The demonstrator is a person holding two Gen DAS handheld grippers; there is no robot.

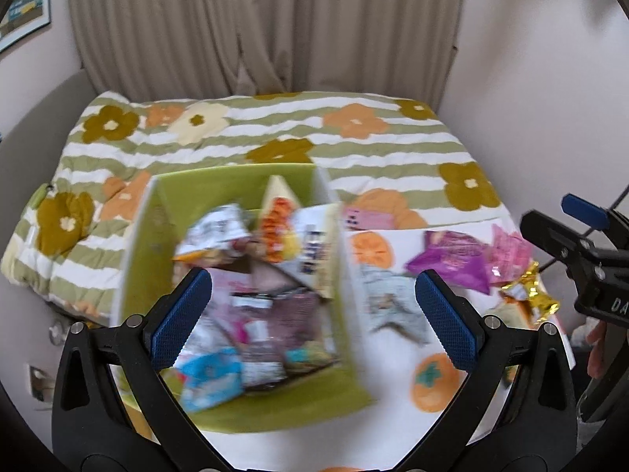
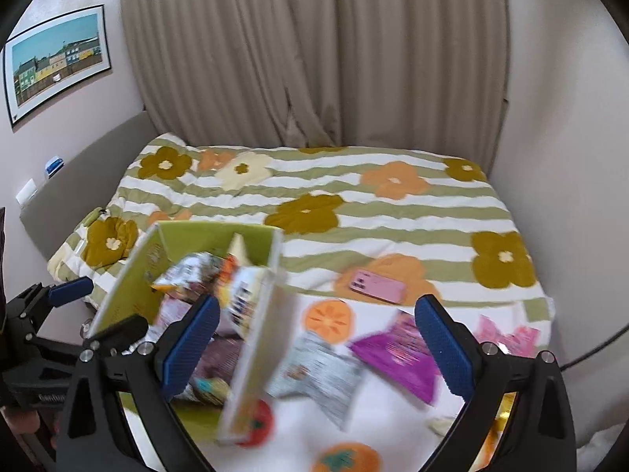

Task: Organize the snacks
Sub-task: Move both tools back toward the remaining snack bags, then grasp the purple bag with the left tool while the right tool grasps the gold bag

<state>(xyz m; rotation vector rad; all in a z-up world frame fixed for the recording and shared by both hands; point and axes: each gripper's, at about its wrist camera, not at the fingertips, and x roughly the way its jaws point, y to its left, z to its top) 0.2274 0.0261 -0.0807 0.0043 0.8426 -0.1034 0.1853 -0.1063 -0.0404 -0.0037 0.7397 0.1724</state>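
A green open box [image 1: 220, 185] stands on a white cloth and holds several snack packets, blurred by motion. My left gripper [image 1: 314, 314] hovers open above its near half with nothing between the fingers. Right of the box lie loose snacks: a grey-white packet [image 1: 389, 299], a purple packet [image 1: 452, 263], a pink packet [image 1: 511, 251] and a gold packet [image 1: 526, 295]. In the right wrist view my right gripper [image 2: 314, 354] is open and empty over the box's right wall [image 2: 255, 354] and the grey-white packet [image 2: 318, 373], with the purple packet [image 2: 397, 354] near its right finger.
A bed with a striped floral quilt [image 2: 354, 204] fills the room up to the beige curtain [image 2: 314, 59]. A pink phone [image 2: 377, 285] lies on the quilt behind the loose snacks. Walls close in on both sides, and a framed picture [image 2: 55, 59] hangs at the left.
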